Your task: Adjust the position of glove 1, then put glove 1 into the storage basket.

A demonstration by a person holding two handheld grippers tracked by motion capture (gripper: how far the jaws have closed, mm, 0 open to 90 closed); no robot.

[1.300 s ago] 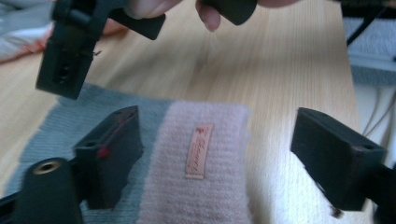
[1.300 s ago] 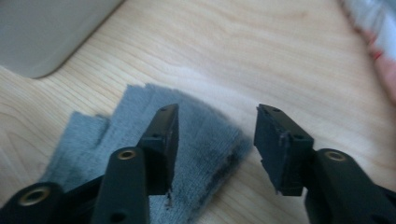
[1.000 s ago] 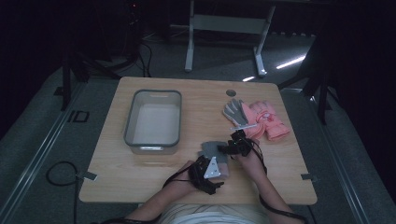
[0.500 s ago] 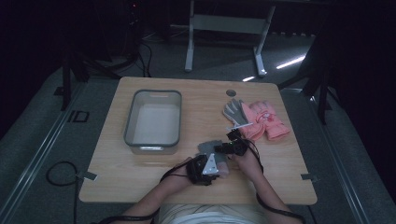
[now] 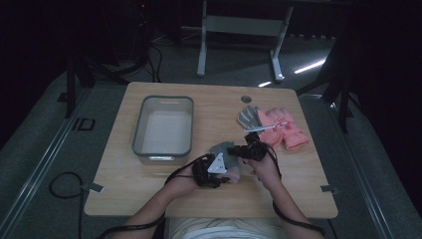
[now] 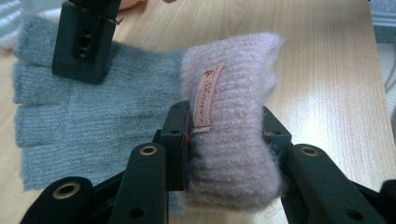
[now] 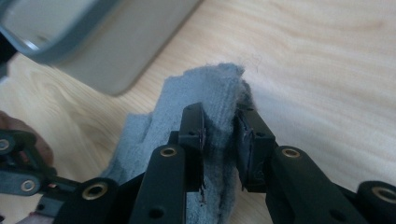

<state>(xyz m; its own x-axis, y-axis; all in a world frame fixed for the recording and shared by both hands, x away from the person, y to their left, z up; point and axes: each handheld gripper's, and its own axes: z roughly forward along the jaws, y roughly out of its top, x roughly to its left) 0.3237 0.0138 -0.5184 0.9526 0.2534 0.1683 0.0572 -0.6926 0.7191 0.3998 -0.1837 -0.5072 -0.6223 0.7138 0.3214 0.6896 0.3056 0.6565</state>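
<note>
- While the left gripper (image 6: 226, 140) has just been drawing its jaws together, it now pinches the fuzzy pink ribbed cuff (image 6: 233, 116) of a grey knitted glove (image 6: 93, 121), the pads pressing the cuff from both sides.
- That cuff is thick, soft and hairy, knitted in ribs, and it carries a small pink sewn-on label (image 6: 206, 95) with script too small to read.
- Beyond the cuff, the glove's grey body is a finer, flatter knit; its short finger stubs spread toward the left of the left gripper view, lying on the wooden bench (image 6: 322, 60).
- Having likewise been narrowing its jaws, the right gripper (image 7: 219, 140) is clamped on the grey knit at the finger end, which bunches into a raised fold between its pads.
- In the left gripper view, one black jaw of the right gripper stands on the glove's far end.
- From the high view, the glove (image 5: 225, 152) sits near the front middle of the bench (image 5: 209, 104), between the left gripper (image 5: 213, 170) and the right gripper (image 5: 249, 151), just beside the front right corner of a grey rectangular plastic tub (image 5: 164, 125).
- That tub has rounded corners and a pale, smooth inside.
- Farther back on the right lie another grey knitted glove (image 5: 249, 117) and a padded pink glove (image 5: 283, 130), touching each other.
</note>
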